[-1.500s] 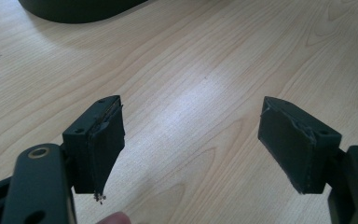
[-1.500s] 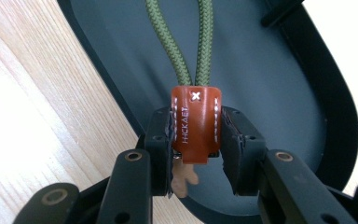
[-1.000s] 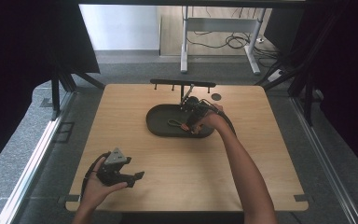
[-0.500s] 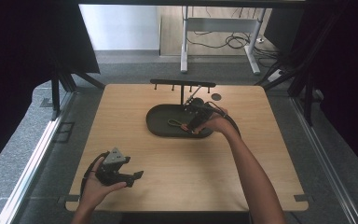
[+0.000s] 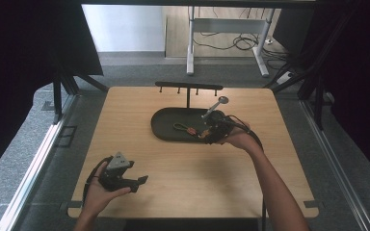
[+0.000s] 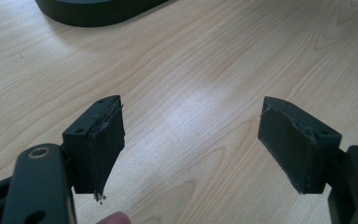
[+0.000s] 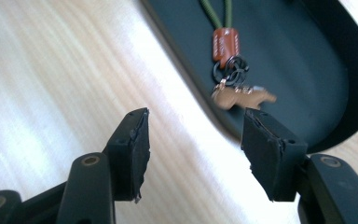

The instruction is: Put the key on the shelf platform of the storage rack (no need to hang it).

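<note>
The keyring (image 7: 233, 74) in the tray (image 7: 307, 60) looks light and loose; the cord (image 7: 216, 11) could be pinched. Both grippers, right (image 7: 193, 151) and left (image 6: 191, 149), are spread, holding nothing.

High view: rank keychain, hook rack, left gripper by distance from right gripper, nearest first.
From the right gripper:
1. Keychain, in the tray beside it, to its left.
2. Hook rack, behind the tray at the far edge.
3. Left gripper, near left of the table.

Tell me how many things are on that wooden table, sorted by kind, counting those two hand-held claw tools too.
Hand-held grippers: 2, the left gripper and the right gripper
Dark oval trays: 1, the tray
Keychains: 1, the keychain lying in the tray
Black hook racks: 1, the rack behind the tray
Total: 5
</note>
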`<move>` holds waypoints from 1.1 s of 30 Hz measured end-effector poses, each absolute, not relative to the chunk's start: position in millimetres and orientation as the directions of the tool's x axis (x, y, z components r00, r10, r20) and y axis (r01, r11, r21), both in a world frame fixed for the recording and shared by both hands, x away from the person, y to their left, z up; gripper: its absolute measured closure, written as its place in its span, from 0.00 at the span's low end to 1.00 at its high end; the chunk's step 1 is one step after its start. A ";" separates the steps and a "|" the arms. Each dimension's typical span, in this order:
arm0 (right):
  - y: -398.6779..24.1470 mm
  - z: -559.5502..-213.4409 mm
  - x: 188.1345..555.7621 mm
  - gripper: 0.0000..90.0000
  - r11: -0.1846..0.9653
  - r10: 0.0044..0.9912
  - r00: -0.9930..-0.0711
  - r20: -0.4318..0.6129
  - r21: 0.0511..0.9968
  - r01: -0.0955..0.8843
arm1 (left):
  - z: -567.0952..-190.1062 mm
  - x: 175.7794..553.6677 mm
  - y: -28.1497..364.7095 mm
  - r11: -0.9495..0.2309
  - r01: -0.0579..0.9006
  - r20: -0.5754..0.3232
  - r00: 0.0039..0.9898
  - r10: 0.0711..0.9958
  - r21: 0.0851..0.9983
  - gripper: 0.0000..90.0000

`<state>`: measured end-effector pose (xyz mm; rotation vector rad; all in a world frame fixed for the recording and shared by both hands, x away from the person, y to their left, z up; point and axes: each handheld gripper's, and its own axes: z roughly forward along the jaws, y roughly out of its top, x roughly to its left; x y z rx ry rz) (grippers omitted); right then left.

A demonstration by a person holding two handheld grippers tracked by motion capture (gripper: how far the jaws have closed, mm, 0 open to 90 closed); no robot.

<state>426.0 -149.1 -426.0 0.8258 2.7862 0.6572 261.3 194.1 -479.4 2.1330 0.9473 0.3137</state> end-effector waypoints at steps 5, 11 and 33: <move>-166.5 -424.4 407.3 0.48 0.732 0.556 -0.831 -0.027 0.490 0.474 | -480.9 262.2 193.2 -0.442 0.527 -0.072 0.697 0.714 0.726 0.26; -184.0 -431.1 386.3 0.48 0.699 0.567 -0.824 -0.004 0.531 0.479 | -481.1 261.5 191.2 -0.444 0.530 -0.073 0.697 0.713 0.723 0.26; -236.9 -481.1 324.3 0.47 0.584 0.635 -0.772 0.019 0.642 0.497 | -488.5 265.6 185.3 -0.453 0.551 -0.082 0.692 0.717 0.701 0.26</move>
